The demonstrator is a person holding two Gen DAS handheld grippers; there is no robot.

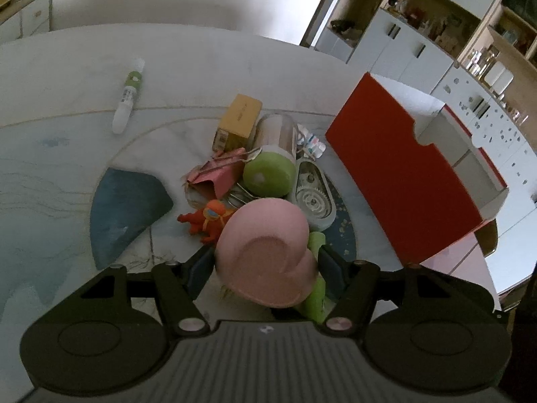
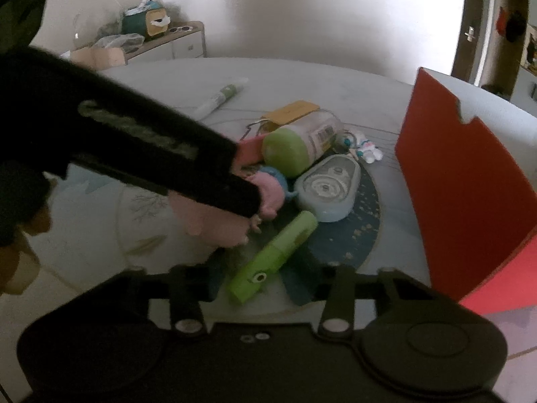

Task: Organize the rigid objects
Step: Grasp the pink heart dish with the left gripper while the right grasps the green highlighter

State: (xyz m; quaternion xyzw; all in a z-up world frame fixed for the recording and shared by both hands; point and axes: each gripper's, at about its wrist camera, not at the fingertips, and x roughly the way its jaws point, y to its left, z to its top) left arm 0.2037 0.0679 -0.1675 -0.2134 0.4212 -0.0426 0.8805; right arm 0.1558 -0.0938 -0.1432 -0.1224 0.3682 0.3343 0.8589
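Observation:
My left gripper [image 1: 265,268] is shut on a pink heart-shaped object [image 1: 265,252], held just above the table. In the right wrist view the left gripper [image 2: 255,215] reaches in from the left with the pink object [image 2: 214,225] in it. My right gripper [image 2: 251,278] is open around a green marker-like tube [image 2: 275,255] lying on the table. Behind lies a pile: a clear jar with a green lid [image 1: 275,154], a yellow box [image 1: 240,121], an orange figure [image 1: 208,220], a pale blue oval case [image 1: 312,194].
An open red and white box [image 1: 412,174] stands at the right, and it shows in the right wrist view [image 2: 470,181]. A white and green tube [image 1: 127,100] lies apart at the far left. A blue patch [image 1: 124,208] marks the table.

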